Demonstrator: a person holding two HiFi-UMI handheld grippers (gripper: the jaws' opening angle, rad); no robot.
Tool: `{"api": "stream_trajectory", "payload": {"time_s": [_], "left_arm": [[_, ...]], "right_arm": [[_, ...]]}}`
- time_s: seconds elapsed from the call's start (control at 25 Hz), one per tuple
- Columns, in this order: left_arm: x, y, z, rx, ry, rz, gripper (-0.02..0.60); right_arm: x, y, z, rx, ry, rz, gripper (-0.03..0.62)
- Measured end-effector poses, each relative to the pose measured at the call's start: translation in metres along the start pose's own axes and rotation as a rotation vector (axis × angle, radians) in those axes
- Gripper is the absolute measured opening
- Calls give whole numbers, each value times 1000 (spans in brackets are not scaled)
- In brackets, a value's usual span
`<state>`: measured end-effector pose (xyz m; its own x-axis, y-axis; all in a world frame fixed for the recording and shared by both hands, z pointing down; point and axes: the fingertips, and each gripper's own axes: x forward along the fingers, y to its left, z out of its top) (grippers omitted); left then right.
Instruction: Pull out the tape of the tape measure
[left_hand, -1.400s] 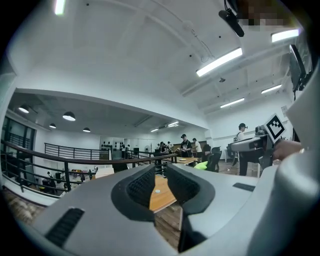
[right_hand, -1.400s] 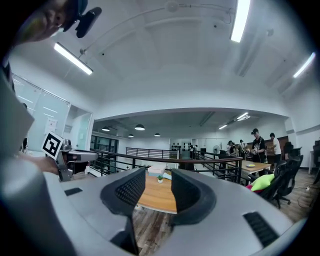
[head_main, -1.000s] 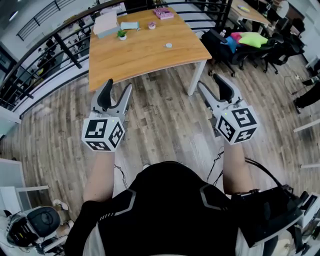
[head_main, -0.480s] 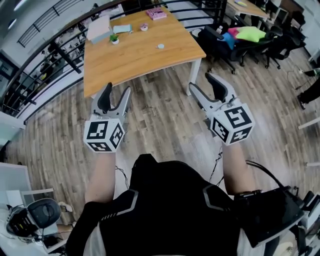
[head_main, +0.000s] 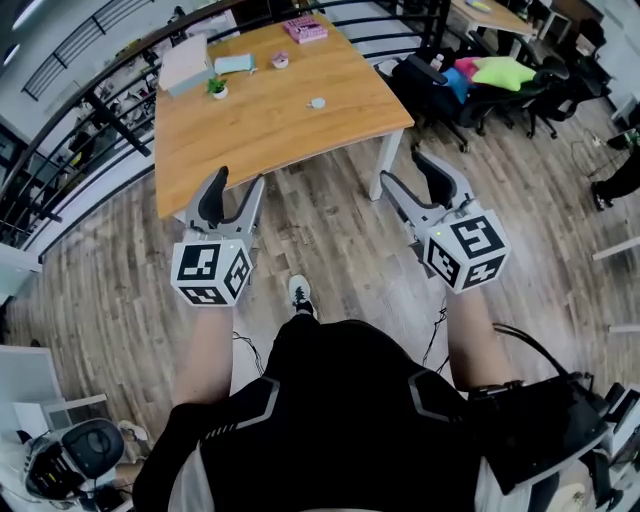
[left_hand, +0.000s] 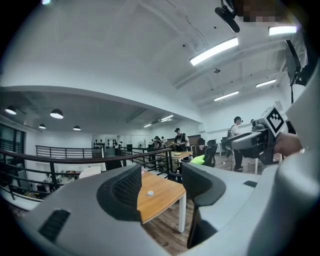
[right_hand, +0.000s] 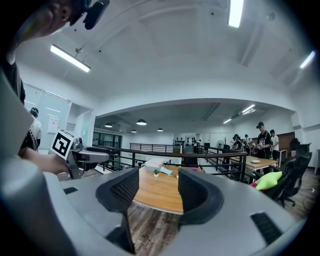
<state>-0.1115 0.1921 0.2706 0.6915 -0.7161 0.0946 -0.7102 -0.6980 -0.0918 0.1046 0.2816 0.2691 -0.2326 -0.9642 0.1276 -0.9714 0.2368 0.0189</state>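
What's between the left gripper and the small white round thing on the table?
Head view: only bare table top shows between the left gripper and the white round thing; nothing else on that stretch.

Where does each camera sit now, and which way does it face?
Head view: on the head, steeply down at the wooden table; torso, arms, left gripper, right gripper show.
Left gripper view: along its open jaws toward the table; right gripper at right.
Right gripper view: likewise; left gripper at left.
All share the table.

It was an open-plan office: a wooden desk (head_main: 270, 115), swivel chairs (head_main: 440, 92), strip lights (left_hand: 215, 50), a black railing (right_hand: 156, 151), people (right_hand: 263, 141) at further desks.
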Motion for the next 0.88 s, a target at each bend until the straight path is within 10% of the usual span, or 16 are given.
{"api": "stream_trajectory", "payload": {"time_s": [0.88], "left_arm": [[174, 188, -9, -52, 0, -128, 267]], "right_arm": [[232, -36, 26, 2, 80, -92, 253]]}}
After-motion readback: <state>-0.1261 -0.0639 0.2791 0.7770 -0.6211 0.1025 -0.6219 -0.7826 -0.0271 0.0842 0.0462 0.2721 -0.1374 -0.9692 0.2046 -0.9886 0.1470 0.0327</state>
